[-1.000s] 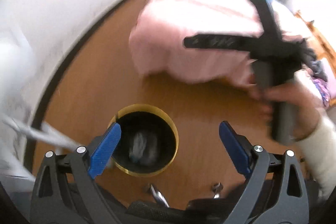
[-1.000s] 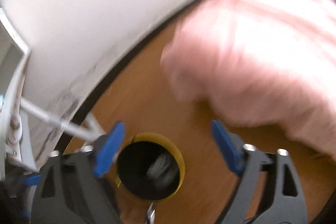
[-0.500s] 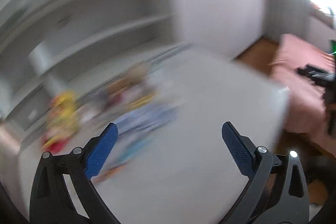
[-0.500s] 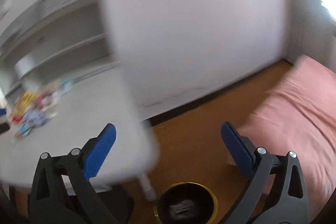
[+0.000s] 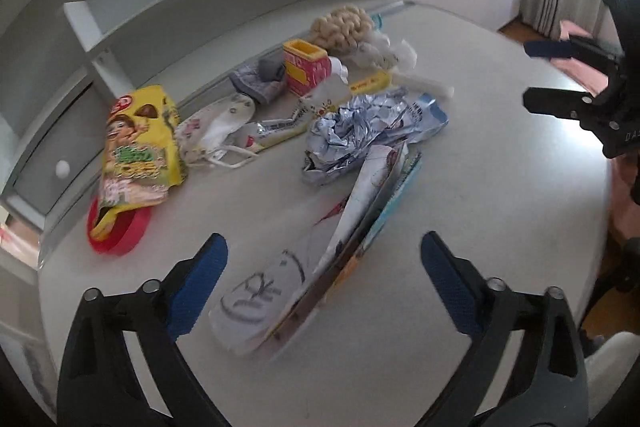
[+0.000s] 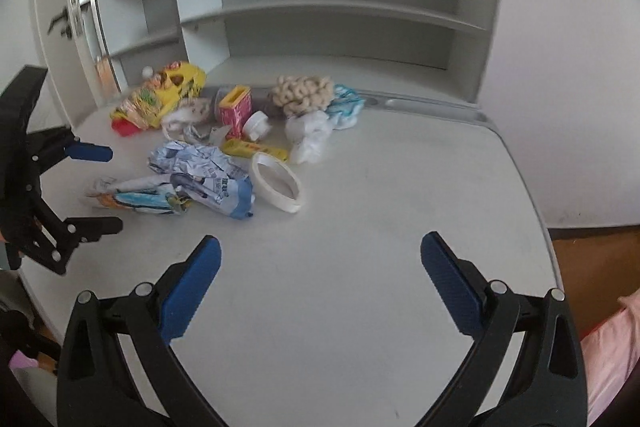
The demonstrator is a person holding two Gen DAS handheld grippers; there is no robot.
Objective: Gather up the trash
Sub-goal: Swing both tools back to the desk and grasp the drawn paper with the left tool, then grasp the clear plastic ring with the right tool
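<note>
The trash lies scattered on the white desk (image 6: 360,267), in front of the empty shelf unit (image 6: 340,35). The largest item, the folded paper sheet (image 5: 360,219) with its flat printed wrapper, sits directly ahead of the left gripper (image 5: 324,267); it appears light and floppy, so take it across a folded edge, not the flat face. The yellow snack bag (image 5: 138,147) looks light and slick; pinch a crimped end. The crumpled foil wrapper (image 5: 360,131) is springy and should compress under the pads. The tape roll (image 6: 276,183) is rigid; grip across its rim. The left gripper's jaws have just been closing slightly yet stand wide, holding nothing. The right gripper (image 6: 320,267) is spread wide and empty.
</note>
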